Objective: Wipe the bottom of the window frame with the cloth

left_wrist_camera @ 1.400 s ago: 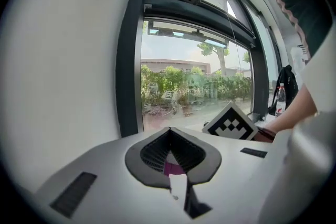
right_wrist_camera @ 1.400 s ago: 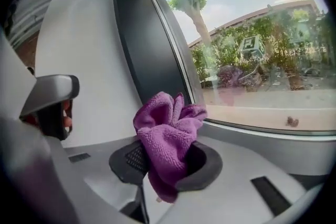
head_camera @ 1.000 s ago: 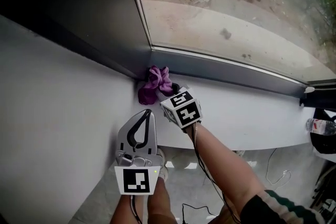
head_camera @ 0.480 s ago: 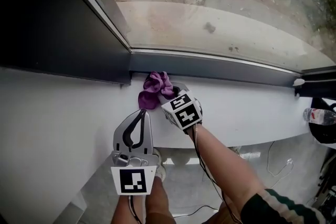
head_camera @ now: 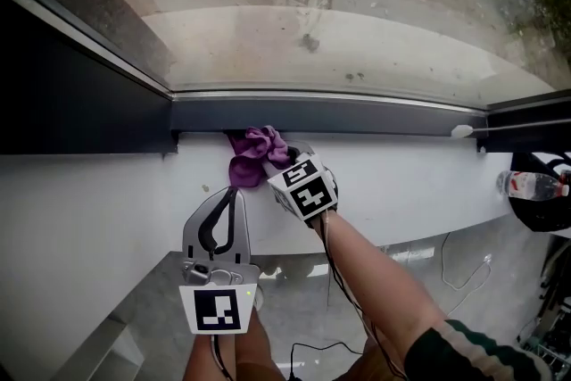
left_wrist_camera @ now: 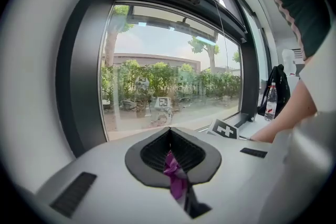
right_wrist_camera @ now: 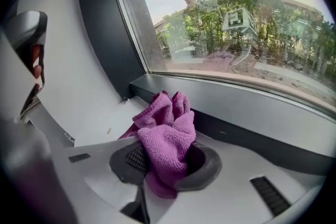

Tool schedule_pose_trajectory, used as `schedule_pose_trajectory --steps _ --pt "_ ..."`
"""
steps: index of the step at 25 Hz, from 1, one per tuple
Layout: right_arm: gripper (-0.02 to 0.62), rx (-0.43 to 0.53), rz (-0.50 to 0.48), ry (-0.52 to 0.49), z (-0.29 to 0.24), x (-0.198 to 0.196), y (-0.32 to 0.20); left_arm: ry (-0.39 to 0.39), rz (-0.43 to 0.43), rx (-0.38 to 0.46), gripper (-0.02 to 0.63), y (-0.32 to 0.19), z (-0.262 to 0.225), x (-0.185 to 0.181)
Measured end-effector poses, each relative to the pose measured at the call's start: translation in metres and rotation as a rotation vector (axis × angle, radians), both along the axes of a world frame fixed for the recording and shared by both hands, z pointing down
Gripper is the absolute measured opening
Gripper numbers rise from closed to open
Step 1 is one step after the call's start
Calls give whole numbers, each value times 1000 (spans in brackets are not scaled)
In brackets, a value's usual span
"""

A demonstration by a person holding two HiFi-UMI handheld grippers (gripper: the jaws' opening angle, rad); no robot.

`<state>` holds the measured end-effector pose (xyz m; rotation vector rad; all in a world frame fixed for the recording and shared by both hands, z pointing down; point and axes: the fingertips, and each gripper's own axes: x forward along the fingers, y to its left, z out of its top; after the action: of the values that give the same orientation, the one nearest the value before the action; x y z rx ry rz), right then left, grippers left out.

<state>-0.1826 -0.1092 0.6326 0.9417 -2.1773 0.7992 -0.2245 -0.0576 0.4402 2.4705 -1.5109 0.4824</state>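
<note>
Fingers [right_wrist_camera: 206, 168] of my right gripper [right_wrist_camera: 163, 162] clamp the one purple cloth [right_wrist_camera: 167, 136], bunched right at the window frame's bottom rail [right_wrist_camera: 252, 110]. In the left gripper view, the left gripper [left_wrist_camera: 169, 136] is closed, pinching one small purple scrap [left_wrist_camera: 175, 173]. The head view shows two grippers. The right one holds the cloth near the rail's left end, and the left one hovers at the sill's [head_camera: 410, 187] front edge.

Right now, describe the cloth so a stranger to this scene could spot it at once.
Find the big window's dark bottom frame above the white sill. Bunched against it, in the right hand-held gripper, is the purple cloth; nothing else there is purple.
</note>
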Motion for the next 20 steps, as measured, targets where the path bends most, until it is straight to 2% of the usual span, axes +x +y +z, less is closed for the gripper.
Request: schedule_pose_trajectory --steps 20 --pt "110 -1 80 4 3 114 9 33 111 -54 9 -2 19 113"
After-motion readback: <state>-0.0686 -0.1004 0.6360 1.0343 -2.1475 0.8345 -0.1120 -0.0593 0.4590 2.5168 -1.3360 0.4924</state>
